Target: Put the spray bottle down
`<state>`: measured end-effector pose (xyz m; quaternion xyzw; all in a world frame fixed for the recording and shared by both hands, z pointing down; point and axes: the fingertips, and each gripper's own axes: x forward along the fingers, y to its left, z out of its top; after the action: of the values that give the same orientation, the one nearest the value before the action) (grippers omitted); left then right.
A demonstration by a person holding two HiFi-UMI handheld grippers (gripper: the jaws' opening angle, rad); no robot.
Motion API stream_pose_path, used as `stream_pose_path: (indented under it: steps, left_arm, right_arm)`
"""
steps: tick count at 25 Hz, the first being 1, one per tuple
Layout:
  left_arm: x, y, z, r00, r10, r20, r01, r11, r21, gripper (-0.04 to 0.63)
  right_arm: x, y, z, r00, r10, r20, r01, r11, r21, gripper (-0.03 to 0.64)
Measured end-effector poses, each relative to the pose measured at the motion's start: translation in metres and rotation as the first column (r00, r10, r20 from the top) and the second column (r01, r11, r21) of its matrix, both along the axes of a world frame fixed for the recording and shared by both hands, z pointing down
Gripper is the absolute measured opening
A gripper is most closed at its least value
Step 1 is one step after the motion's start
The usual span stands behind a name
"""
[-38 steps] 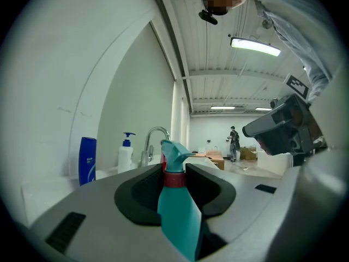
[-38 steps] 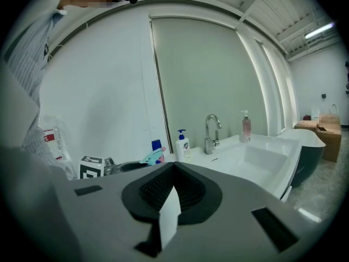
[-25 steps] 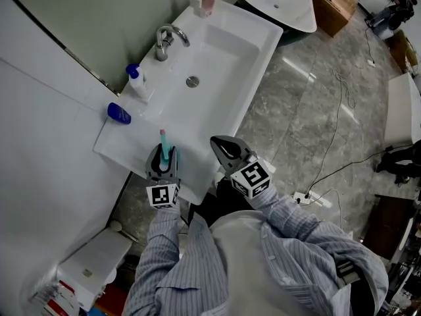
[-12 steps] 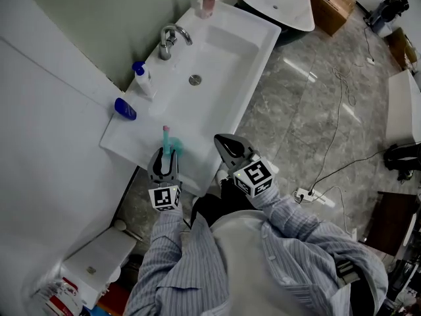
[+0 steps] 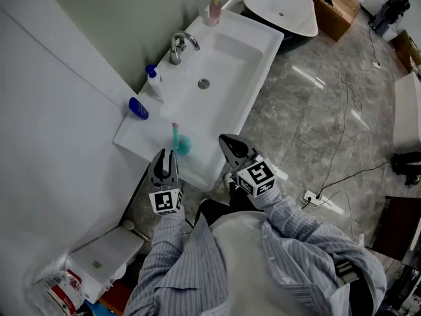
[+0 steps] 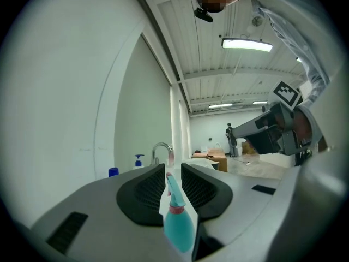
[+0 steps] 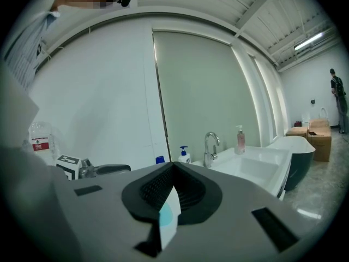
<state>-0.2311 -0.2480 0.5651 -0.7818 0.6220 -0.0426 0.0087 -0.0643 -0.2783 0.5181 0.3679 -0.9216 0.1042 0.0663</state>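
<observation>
The teal spray bottle (image 5: 179, 142) with a pink nozzle stands upright on the near left corner of the white sink counter (image 5: 141, 139). My left gripper (image 5: 164, 166) hangs just short of the counter's edge, apart from the bottle. Its jaws are closing with nothing between the pads. In the left gripper view the bottle (image 6: 178, 225) shows through the gap of that gripper (image 6: 173, 171), out ahead of the tips. My right gripper (image 5: 231, 149) is to the right over the counter's front edge, jaws together and empty. In the right gripper view (image 7: 172, 171) a sliver of the teal bottle (image 7: 166, 216) shows past them.
Along the wall side stand a chrome faucet (image 5: 179, 43), a pink soap dispenser (image 5: 214, 7), a white pump bottle (image 5: 155, 84) and a blue container (image 5: 138, 108). The basin (image 5: 220, 64) lies beyond. A toilet (image 5: 99, 259) sits lower left, and cables (image 5: 329, 176) trail across the floor.
My left gripper has let go of the spray bottle and drawn back from it, jaws narrower than before. The bottle stays standing on the counter. My right gripper has shifted slightly.
</observation>
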Motion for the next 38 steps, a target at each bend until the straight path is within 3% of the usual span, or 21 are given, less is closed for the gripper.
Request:
stream_pose_path:
  steps: [5, 13, 38]
  left_arm:
    - [-0.001, 0.004, -0.029, 0.999, -0.025, 0.025, 0.025, 1.0, 0.013, 0.039]
    - [0.018, 0.01, -0.063, 1.0, -0.001, 0.032, -0.001, 0.999, 0.047, 0.015]
    - [0.026, 0.009, -0.085, 0.999, 0.005, 0.033, -0.007, 0.997, 0.072, 0.002]
  right_arm:
    - [0.003, 0.007, -0.013, 1.0, 0.01, 0.027, -0.01, 1.0, 0.019, 0.015]
    - [0.016, 0.013, -0.027, 0.998, 0.028, 0.053, -0.03, 0.999, 0.042, 0.015]
    - [0.02, 0.01, -0.048, 0.998, 0.035, 0.049, -0.04, 0.994, 0.102, 0.014]
